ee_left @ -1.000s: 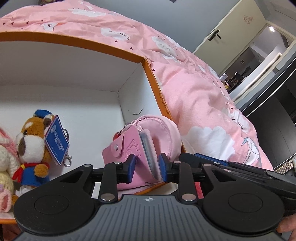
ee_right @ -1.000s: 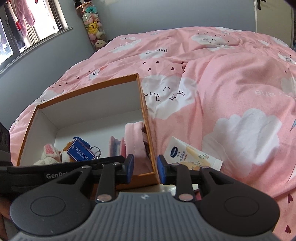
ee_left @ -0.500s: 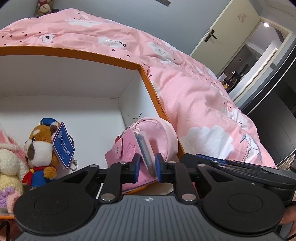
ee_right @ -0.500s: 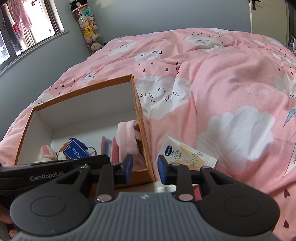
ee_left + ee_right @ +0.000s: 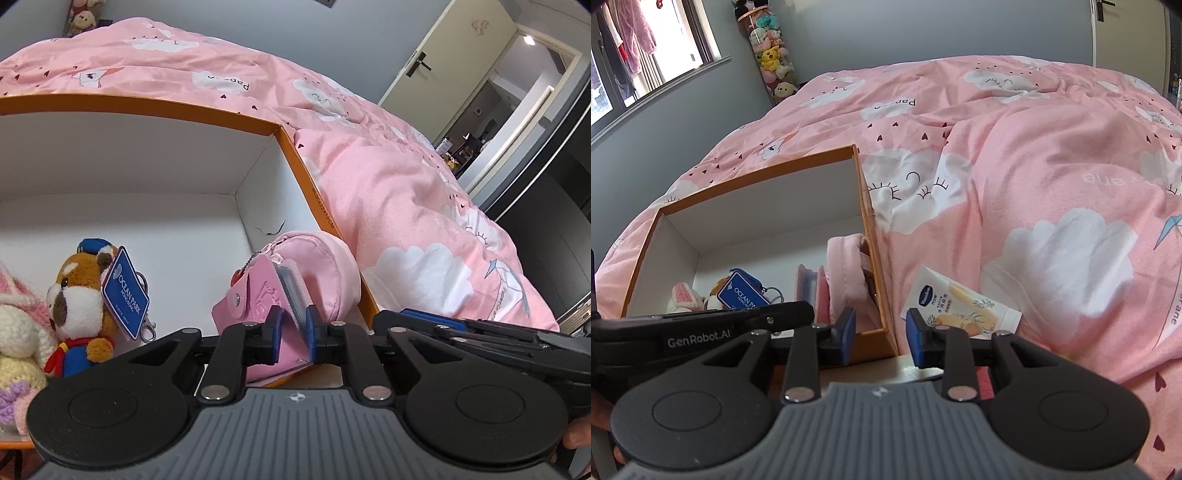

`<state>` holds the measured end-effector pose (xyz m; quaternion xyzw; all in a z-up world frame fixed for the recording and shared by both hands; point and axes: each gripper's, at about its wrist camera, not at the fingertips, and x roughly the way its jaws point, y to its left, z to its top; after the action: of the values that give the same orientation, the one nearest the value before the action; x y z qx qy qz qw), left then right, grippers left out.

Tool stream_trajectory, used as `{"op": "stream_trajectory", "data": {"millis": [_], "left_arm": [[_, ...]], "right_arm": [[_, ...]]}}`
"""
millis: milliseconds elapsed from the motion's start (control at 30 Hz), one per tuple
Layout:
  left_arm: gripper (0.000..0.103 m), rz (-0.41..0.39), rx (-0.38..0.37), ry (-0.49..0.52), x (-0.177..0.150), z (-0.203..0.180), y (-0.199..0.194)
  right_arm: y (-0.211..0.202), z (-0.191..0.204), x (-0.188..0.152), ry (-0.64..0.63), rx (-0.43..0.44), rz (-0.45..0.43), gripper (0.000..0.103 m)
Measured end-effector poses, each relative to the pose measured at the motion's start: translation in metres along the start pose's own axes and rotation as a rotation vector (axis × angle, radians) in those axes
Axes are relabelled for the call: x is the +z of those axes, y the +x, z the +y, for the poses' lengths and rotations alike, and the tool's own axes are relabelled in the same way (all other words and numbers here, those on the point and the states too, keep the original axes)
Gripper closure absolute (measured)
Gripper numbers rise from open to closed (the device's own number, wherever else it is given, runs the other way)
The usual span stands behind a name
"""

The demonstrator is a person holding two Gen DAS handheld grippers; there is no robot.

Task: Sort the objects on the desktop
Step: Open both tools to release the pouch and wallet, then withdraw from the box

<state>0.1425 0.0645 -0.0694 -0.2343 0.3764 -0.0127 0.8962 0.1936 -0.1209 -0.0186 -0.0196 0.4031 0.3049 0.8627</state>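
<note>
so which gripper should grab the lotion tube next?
Right. The right gripper is empty, jaws opening, with the lotion tube just ahead on the duvet. The left gripper is shut on the pink card wallet in the box.

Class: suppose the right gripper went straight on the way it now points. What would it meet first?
Probably the near right corner of the orange cardboard box, which lies just ahead of the right gripper, whose jaws are opening with nothing between them. The white hand-cream tube lies slightly to the right. Depth is uncertain.
</note>
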Motion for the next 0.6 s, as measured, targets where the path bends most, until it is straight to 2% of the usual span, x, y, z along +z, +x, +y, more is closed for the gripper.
{"op": "stream_trajectory", "data": {"millis": [67,133,600], "left_arm": [[0.087,0.002,0.001,0.011,0.0,0.0,-0.001],[0.078,0.001,-0.002,0.016,0.0,0.0,-0.003],[0.077,-0.016,0.031,0.036,0.0,0.001,-0.017]], "right_arm": [[-0.002,-0.002,-0.001,0.002,0.001,-0.001,0.064],[-0.004,-0.006,-0.001,0.007,-0.002,-0.001,0.064],[-0.011,-0.015,-0.009,0.015,-0.019,0.015,0.059]]}}
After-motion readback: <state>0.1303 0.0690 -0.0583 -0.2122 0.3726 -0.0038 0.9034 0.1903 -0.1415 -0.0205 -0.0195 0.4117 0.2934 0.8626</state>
